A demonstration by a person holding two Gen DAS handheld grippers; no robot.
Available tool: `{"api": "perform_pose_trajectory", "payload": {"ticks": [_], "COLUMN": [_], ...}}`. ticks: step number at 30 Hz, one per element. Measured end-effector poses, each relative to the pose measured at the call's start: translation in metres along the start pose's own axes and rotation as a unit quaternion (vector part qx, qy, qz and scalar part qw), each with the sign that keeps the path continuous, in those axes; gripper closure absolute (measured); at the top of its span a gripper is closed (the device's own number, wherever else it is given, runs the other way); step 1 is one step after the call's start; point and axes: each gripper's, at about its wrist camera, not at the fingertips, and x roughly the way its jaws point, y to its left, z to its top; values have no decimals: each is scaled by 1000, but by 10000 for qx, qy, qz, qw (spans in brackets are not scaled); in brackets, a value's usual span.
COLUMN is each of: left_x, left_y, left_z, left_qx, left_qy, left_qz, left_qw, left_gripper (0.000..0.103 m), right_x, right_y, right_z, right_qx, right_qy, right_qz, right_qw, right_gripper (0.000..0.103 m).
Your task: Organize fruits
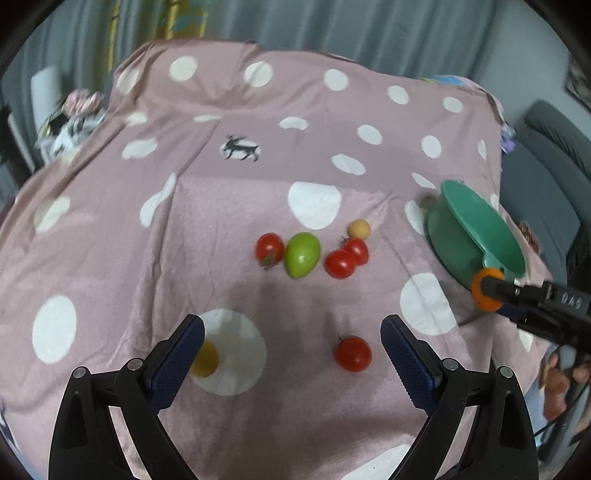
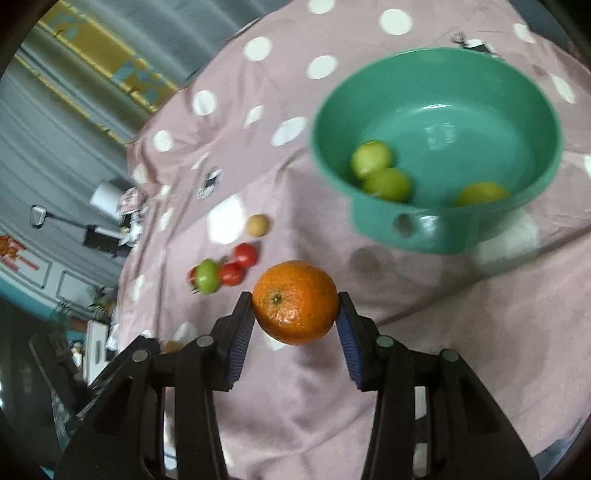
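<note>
Table [image 1: 110, 236], under a pink dotted cloth: green bowl [image 2: 436, 110] near its right edge, holding three greenish fruits. Right gripper [image 2: 295, 310] is clamped on the orange [image 2: 295, 301], clear of the cloth, just short of the bowl's handle; stem scar faces the camera, body near-round with no marked long axis. Best carried over the rim, then released low. Left gripper [image 1: 291, 354] stands wide and empty above a tomato [image 1: 352, 353] near the front edge.

Grey curtains [image 1: 332, 26] — dotted pink tablecloth [image 1: 110, 240]
</note>
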Motion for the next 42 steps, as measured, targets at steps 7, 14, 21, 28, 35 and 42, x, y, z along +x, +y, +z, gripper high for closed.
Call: {"api": "perform_pose_trajectory", "payload": {"ticks": [7, 14, 21, 28, 35, 42], "left_x": [4, 10, 11, -1, -2, -17], "left_y": [-8, 6, 18, 39, 58, 44], "left_z": [2, 1, -4, -11, -20, -21], "left_qx": [-68, -289, -359, -374, -361, 169], "left_qy": [142, 261, 395, 346, 428, -43], "left_qz": [-277, 144, 284, 286, 314, -219], "left_qw": [9995, 9991, 9982, 9983, 9979, 9996], "left_gripper": [7, 7, 7, 7, 7, 7], "right_x": [27, 61, 81, 85, 121, 139], "right_y": [40, 70, 75, 83, 98, 109], "right_z": [-12, -33, -36, -28, -27, -29], "right_qx": [-506, -932, -812, -551, -461, -306], "right_qy": [410, 936, 1186, 1132, 1363, 1566], "right_qz": [461, 483, 595, 1031, 876, 896], "right_qw": [9968, 9901, 9878, 9867, 9857, 9831], "right_gripper": [58, 58, 58, 58, 58, 57]}}
